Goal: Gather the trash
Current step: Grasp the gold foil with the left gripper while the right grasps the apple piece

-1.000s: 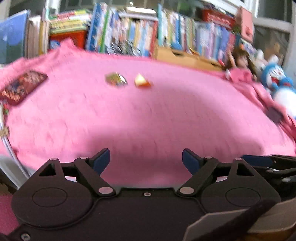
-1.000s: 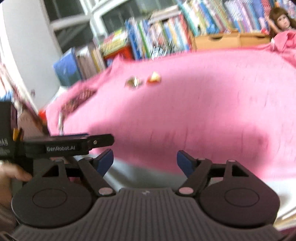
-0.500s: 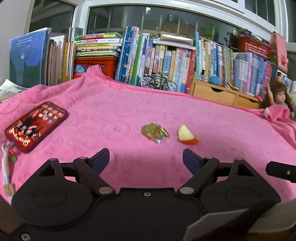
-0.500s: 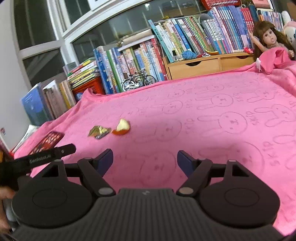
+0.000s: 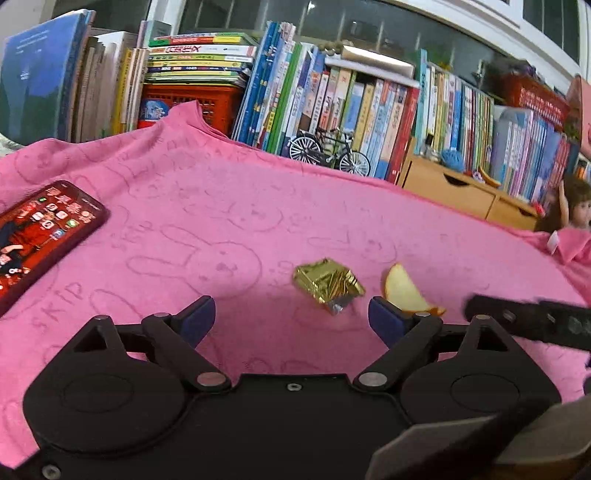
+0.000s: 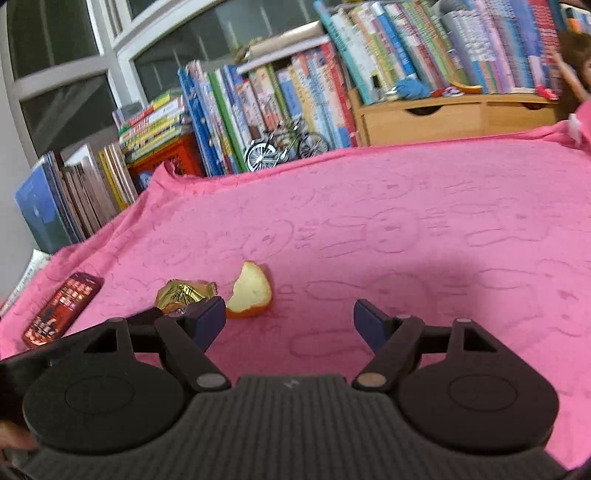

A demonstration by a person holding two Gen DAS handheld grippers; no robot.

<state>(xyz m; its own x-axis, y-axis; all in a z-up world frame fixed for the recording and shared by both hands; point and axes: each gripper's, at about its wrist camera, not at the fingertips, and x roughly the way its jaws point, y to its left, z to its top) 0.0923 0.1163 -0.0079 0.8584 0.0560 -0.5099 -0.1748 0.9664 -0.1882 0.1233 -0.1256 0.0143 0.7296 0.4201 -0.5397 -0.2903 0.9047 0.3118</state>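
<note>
Left wrist: pink blanket (image 5: 229, 221), bookshelf (image 5: 332, 96).

The left gripper (image 5: 291, 319) is matte black plastic with 2 blue finger pads (image 5: 197, 320), 2 round discs on its body, silver pivot pins and 1 small screw at the centre. The right gripper (image 6: 290, 325) has the same black linkages and blue pads (image 6: 365, 325), but a grey ribbed top plate.

Soft, even indoor light; dark window panes (image 5: 236, 18) at 12 o'clock give none. A broad dim shadow falls on the pink blanket (image 6: 424, 206) toward 6 o'clock. Fisheye bending curves the books (image 5: 332, 96). Slight motion blur softens both views, most at the edges.
</note>
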